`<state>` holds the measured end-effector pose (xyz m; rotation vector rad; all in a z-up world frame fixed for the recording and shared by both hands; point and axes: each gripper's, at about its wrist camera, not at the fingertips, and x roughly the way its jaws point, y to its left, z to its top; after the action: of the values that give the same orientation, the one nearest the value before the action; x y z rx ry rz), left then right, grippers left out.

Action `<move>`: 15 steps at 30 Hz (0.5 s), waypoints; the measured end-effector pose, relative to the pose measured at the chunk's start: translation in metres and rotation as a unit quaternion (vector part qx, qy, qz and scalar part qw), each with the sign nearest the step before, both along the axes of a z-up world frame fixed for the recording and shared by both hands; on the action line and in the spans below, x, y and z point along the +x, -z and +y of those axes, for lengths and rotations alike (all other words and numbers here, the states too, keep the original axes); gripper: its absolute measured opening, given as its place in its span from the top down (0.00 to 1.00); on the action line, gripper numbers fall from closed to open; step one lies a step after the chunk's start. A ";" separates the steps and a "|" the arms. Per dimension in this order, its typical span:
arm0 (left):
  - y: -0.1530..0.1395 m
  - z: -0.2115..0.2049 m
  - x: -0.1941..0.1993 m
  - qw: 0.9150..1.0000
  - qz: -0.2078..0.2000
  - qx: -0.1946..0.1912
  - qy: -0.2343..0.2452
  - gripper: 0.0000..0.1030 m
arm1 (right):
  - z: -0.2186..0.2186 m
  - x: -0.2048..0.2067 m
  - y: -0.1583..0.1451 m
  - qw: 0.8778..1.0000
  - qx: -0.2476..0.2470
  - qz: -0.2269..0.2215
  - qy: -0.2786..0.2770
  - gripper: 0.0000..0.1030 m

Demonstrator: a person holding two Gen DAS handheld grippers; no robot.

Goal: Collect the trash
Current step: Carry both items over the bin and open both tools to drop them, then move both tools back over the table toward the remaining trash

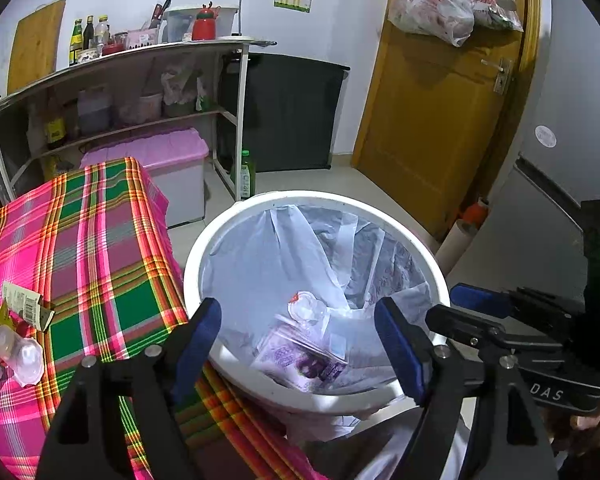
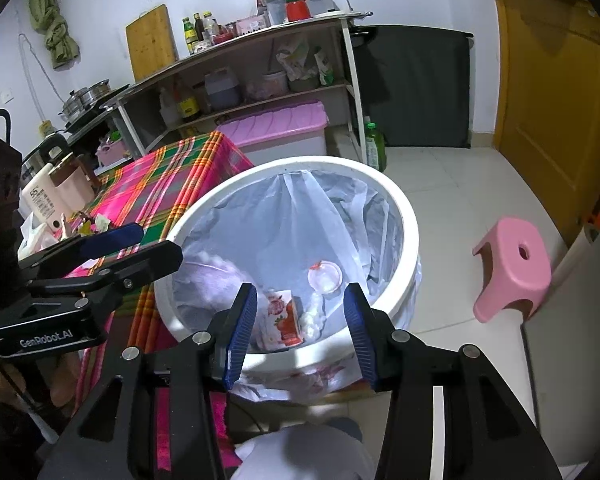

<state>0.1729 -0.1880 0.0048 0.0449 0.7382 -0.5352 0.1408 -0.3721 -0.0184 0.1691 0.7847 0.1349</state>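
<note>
I have both grippers over the bin (image 1: pixel 204 264), which stands on the floor just right of the table (image 1: pixel 100 240). The left gripper (image 1: pixel 300 344) hangs with jaws spread wide and nothing between the pads. The right gripper (image 2: pixel 300 332) is likewise released, jaws parted and empty, aimed down into the liner (image 2: pixel 300 216).

Trash already in the bin: a purple packet (image 1: pixel 304 364), a clear cup (image 2: pixel 325 277) and a red-printed carton (image 2: pixel 284 316), all lying at the bottom of the liner.

My judgement is that the drop step is complete for both hands and the collecting step comes next. More trash lies at the near left of the table: a wrapper (image 1: pixel 26 306) and a clear blister shell (image 1: pixel 20 354) beside it.

The next move calls for swinging the left gripper left, away from the bin, lowering over the wrapper and closing on it. Thin, flat pieces may slip from the pads.
</note>
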 end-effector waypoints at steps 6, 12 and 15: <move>-0.007 0.009 -0.006 1.000 -0.006 -0.011 -0.010 0.22 | 0.004 -0.007 -0.008 1.000 0.001 -0.011 -0.006 0.55; -0.012 0.025 -0.020 0.999 -0.014 -0.013 -0.034 0.22 | 0.016 -0.017 -0.017 1.000 0.006 -0.019 -0.022 0.55; -0.013 0.036 -0.029 0.998 -0.019 -0.019 -0.048 0.22 | 0.025 -0.021 -0.019 0.999 0.007 -0.021 -0.034 0.55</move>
<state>0.1436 -0.1515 0.0179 -0.0153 0.6886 -0.4543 0.1202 -0.3473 0.0002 0.1532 0.7485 0.2074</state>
